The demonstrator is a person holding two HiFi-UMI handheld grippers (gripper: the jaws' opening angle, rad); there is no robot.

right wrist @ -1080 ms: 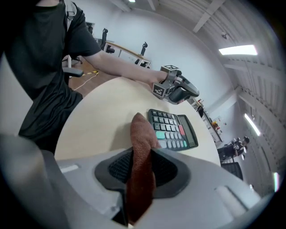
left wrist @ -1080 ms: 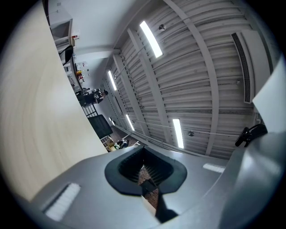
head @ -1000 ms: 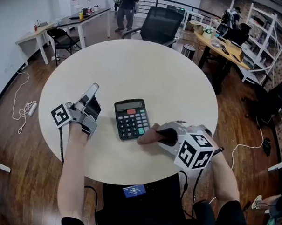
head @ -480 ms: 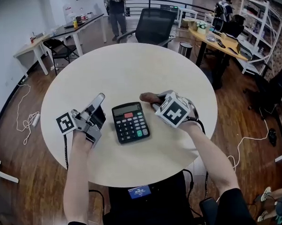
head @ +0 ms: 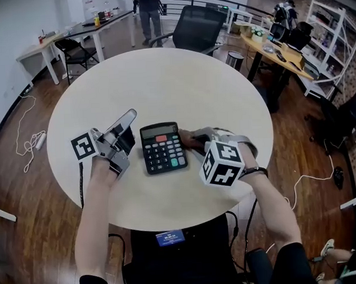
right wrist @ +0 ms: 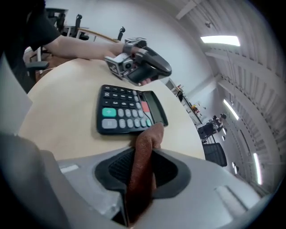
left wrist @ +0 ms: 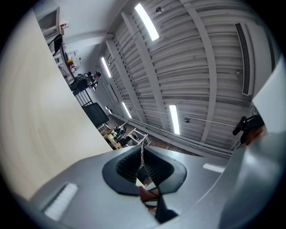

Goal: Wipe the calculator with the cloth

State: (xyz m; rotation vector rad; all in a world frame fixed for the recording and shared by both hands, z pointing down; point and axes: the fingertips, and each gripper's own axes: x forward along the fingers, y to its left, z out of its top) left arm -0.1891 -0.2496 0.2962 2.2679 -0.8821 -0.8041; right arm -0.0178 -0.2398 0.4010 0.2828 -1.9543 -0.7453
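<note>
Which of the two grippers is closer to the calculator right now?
Right. The right gripper, shut on the cloth, is at the calculator's right edge, cloth about touching it. The left gripper, shut, is beside its left edge with tips pointing up and away.

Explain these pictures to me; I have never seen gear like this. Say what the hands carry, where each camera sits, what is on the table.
There is no robot: a person holds hand-worked tongs in each hand. The wide picture comes from a camera on the person's head, looking down at a round table. The other two come from cameras riding on the tongs, looking along them. On the table lies a black calculator. The right tongs are shut on a brown cloth, close beside the calculator. The left tongs are shut and empty, tilted upward on its other side.
</note>
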